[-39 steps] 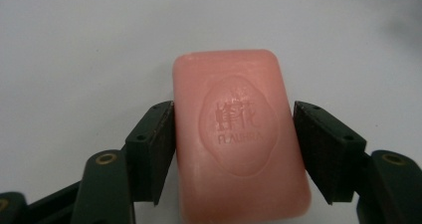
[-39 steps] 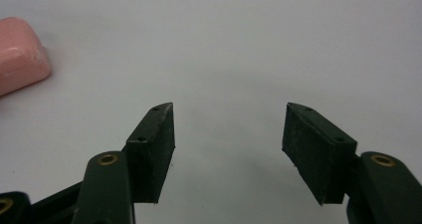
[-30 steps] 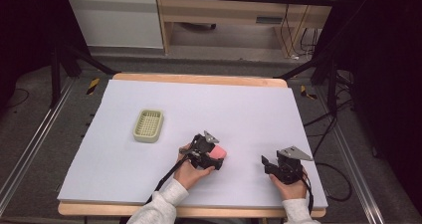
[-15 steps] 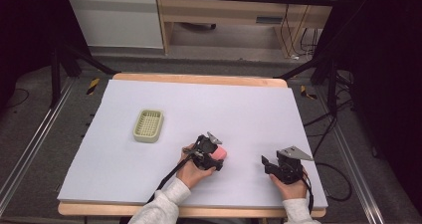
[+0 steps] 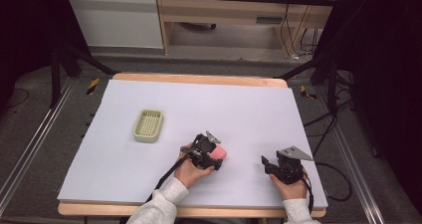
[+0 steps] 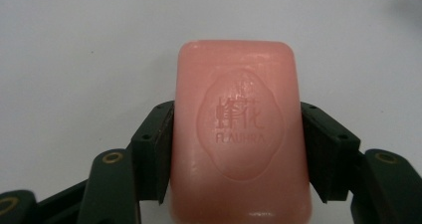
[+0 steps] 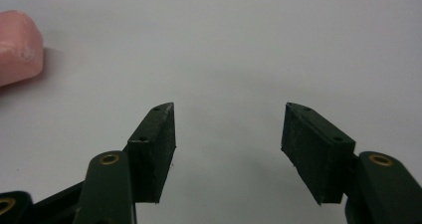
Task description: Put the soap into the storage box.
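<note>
left gripper (image 6: 238, 134) fingers pinching pink soap bar (image 6: 239, 134) by its sides, right gripper (image 7: 229, 134) fingers spread wide, empty

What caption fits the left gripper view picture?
Left gripper squeezing a pink soap bar, its jaws pressed on both long sides, above the white table.

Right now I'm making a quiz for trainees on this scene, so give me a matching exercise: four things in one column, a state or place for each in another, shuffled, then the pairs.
Things:
1. pink soap bar
2. soap dish
3. left gripper
4. right gripper

States:
A. open over the bare white sheet
B. empty, toward the table's left
C. stamped with an oval emblem
D. closed against the bar's two long sides

Pairs: 1-C, 2-B, 3-D, 4-A
</note>
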